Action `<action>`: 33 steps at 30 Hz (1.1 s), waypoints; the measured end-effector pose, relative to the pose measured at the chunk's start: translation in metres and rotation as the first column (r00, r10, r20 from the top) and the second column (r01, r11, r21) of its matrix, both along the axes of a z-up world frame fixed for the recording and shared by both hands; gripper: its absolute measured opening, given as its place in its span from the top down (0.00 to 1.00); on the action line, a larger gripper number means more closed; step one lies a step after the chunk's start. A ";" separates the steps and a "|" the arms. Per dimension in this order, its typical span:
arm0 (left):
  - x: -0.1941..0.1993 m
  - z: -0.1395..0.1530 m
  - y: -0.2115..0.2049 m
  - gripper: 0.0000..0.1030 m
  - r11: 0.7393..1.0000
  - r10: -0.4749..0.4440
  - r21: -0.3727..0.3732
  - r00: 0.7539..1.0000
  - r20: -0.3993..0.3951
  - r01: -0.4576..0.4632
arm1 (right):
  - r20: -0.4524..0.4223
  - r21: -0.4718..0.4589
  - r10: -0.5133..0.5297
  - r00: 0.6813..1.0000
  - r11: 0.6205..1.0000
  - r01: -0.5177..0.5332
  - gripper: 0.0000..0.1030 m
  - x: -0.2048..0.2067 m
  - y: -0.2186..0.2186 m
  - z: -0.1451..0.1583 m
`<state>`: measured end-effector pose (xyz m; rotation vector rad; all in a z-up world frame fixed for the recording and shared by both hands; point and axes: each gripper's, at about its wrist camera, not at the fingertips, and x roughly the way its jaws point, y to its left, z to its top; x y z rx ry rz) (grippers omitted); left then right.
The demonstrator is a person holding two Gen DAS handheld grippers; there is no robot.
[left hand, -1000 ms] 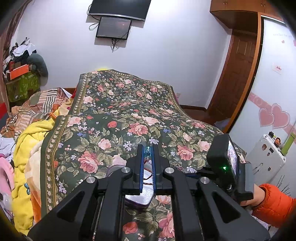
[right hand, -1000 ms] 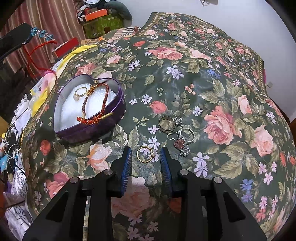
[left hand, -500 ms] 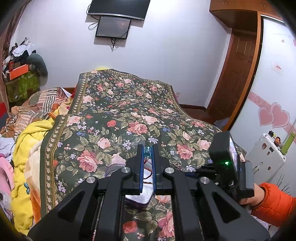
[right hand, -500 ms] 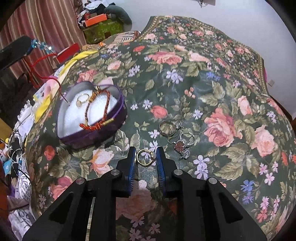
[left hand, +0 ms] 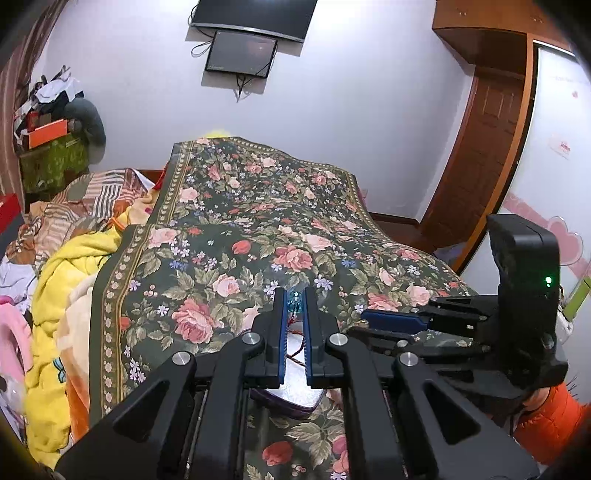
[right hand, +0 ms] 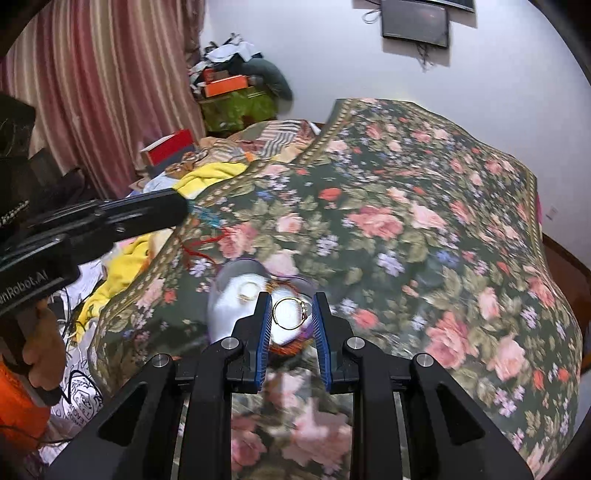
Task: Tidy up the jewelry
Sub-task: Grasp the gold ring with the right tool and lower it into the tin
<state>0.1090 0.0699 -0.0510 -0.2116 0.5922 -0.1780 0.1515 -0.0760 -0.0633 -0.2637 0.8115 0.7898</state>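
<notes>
Two items in hand above the bed [right hand: 424, 229]. Heart box [right hand: 229, 306], rigid, sits below. Left tool [left hand: 295, 306] clenched on limp beaded cord [left hand: 295, 304]. Right tool [right hand: 291, 314] grasps gold ring [right hand: 290, 314] by its rim: light, stiff, slippery; judged prone to twist out

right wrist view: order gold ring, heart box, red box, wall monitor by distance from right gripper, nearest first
1. gold ring, between the right gripper pads
2. heart box, just beyond, slightly left
3. red box, far left by the curtain
4. wall monitor, top right, on the wall
</notes>
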 end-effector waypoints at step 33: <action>0.024 -0.053 0.003 0.94 1.000 -0.011 -0.012 0.990 -0.138 0.009 | -0.109 -0.042 0.070 0.992 0.996 -0.075 0.80 -0.002 0.023 -0.036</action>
